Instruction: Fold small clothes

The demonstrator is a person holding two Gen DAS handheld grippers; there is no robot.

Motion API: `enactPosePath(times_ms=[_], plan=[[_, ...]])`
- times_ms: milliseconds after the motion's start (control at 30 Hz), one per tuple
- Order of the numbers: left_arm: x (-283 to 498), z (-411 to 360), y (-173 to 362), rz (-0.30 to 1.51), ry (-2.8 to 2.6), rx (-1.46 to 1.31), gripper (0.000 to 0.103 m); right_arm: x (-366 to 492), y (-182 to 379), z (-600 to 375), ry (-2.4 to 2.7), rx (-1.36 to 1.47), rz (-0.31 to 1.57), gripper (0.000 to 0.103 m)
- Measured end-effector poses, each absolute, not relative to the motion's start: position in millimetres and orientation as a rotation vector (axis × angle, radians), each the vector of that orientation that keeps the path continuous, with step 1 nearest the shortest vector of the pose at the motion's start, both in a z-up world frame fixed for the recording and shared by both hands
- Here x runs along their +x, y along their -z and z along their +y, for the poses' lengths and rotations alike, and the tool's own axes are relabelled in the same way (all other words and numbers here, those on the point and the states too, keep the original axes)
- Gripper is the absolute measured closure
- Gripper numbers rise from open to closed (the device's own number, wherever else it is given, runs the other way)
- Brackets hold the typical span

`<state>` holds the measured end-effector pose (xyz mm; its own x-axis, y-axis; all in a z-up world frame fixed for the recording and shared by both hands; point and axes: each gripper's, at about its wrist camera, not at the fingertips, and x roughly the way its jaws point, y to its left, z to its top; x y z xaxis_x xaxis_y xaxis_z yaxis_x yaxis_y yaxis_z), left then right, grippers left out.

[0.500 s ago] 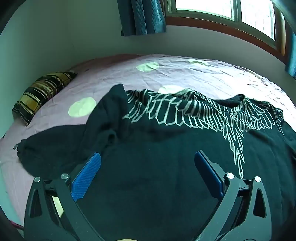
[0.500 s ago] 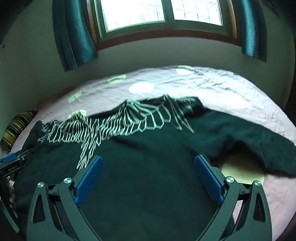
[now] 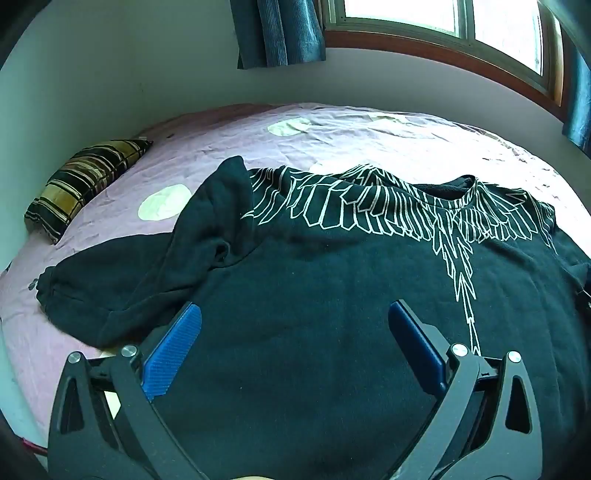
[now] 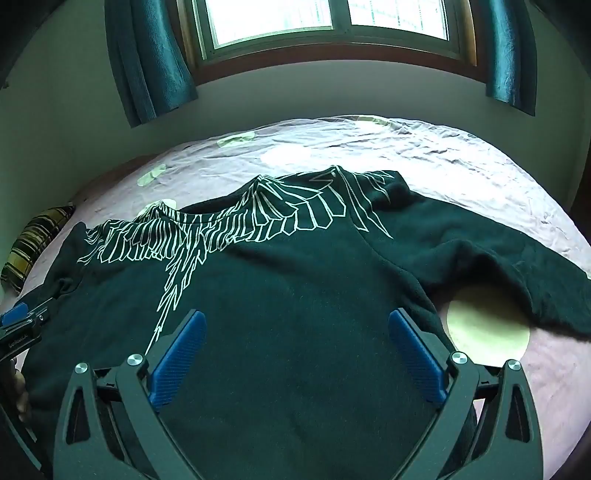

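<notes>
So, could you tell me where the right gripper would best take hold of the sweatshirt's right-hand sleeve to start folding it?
Probably near the cuff end of the sleeve, approached from the outer right side. It lies stretched out over the bedsheet, away from the sweatshirt body, so that free edge is exposed. The right gripper hangs open above the body, holding nothing.

Through my right gripper camera the scene has slid up the picture. The sweatshirt's printed shoulder and the window sit higher than before, as if the view had dipped toward the near edge of the bed. My left gripper camera shows the same drift more faintly, with the collar a touch higher and further left.
</notes>
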<state>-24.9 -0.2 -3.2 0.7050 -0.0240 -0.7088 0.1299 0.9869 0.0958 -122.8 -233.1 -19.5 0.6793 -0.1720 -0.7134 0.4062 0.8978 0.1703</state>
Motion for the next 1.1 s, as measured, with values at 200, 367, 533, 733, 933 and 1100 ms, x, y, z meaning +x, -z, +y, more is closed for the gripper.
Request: enactPosePath(times_ms=[200,367,533,733,933,1100], plan=[[-26.4,-0.2,0.9,0.792,0.091,0.145,0.002,-122.7,16.8,-228.4,0.338,0.327,0.762,0.005],[-27.9,0.0,0.1,0.785,0.088,0.144,0.002,-123.8,18.2,-229.9,0.337,0.342,0.771,0.005],[-28.0,1.0,-2.3,0.785,0.089,0.142,0.002,-124.3,20.2,-230.5,0.332,0.340,0.777,0.005],[-27.7,0.2,-2.0,0.794,0.094,0.147,0.002,-125.8,22.3,-230.0,0.329,0.338,0.783,0.005],[-27.9,-1.0,-1.0,0.794,0.093,0.149,0.002,-122.2,21.4,-230.0,0.328,0.340,0.788,0.005],[-28.0,-1.4,-0.6,0.795,0.092,0.149,0.002,-121.7,22.7,-229.8,0.326,0.344,0.794,0.005]])
